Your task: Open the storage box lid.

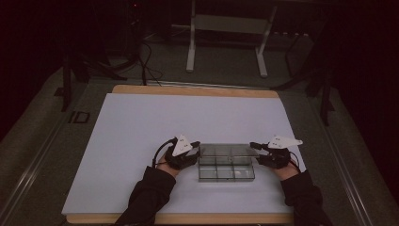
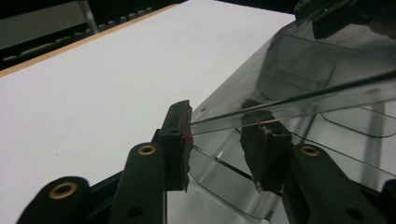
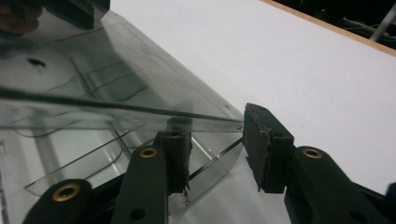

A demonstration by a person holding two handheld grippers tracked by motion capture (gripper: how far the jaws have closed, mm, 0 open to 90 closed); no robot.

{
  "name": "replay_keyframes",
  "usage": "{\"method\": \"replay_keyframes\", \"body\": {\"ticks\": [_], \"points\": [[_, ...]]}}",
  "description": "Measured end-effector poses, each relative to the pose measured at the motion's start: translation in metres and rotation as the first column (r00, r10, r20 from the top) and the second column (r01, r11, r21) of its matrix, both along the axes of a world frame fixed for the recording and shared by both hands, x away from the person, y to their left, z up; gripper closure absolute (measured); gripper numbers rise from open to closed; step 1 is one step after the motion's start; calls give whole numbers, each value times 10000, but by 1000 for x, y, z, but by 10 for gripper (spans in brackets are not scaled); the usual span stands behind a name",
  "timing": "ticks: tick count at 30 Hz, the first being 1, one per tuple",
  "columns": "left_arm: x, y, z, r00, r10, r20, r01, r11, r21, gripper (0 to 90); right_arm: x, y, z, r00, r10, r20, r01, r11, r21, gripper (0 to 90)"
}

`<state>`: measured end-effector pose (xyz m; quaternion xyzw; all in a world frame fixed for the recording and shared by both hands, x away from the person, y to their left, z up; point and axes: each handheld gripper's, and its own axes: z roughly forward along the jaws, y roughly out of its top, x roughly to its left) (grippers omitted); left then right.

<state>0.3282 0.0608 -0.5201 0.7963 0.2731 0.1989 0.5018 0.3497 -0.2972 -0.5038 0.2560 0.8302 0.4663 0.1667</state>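
Two grippers meet one clear plastic organizer box (image 1: 226, 162), one at each short end, on the white table surface (image 1: 141, 122). The box is transparent with a grey tint, rectangular, and split by thin internal walls into several compartments; in the high view its lid looks raised, the lid panel standing behind the tray and the tray lying nearer the person. No contents can be made out in the compartments. The left gripper (image 1: 195, 147) sits at the box's left end; in the left gripper view its jaws stand apart with the lid's thin edge (image 2: 289, 105) running between them, the edge touching the inner face of the left pad (image 2: 180, 135) while the right pad (image 2: 261, 147) sits behind the plastic, seen through it. Whether the pads actually pinch the lid cannot be told; the gap between them is wider than the plastic. The right gripper (image 1: 254, 147) sits at the box's right end; in the right gripper view its jaws are likewise apart, the lid's corner (image 3: 233, 122) reaching just to the right pad (image 3: 264, 144), the left pad (image 3: 175, 156) seen through the clear wall. Beyond each gripper's jaws the box runs toward the other gripper. Both sleeves (image 1: 148, 195) are dark.
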Motion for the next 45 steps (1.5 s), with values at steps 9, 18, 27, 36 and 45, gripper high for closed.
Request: {"method": "replay_keyframes", "body": {"ticks": [9,18,27,36,45], "points": [[5,-2,-1,9996,256,117,-257,9997,57,694,4,1,2,9998,-146,141,145,9998,125,670],[7,-3,-2,9987,482,155,-482,9988,-6,729,8,2,1,9988,-487,-44,488,9986,196,715],[9,-1,-2,9975,672,201,-667,9975,-212,780,10,2,3,9974,-720,-81,723,9967,374,757],[12,-6,0,9951,971,195,-969,9952,-123,796,13,5,5,9938,-1106,-118,1110,9928,457,777],[14,-9,-1,9910,1337,110,-1335,9909,-178,796,14,10,6,9882,-1533,-55,1534,9867,541,784]]}}
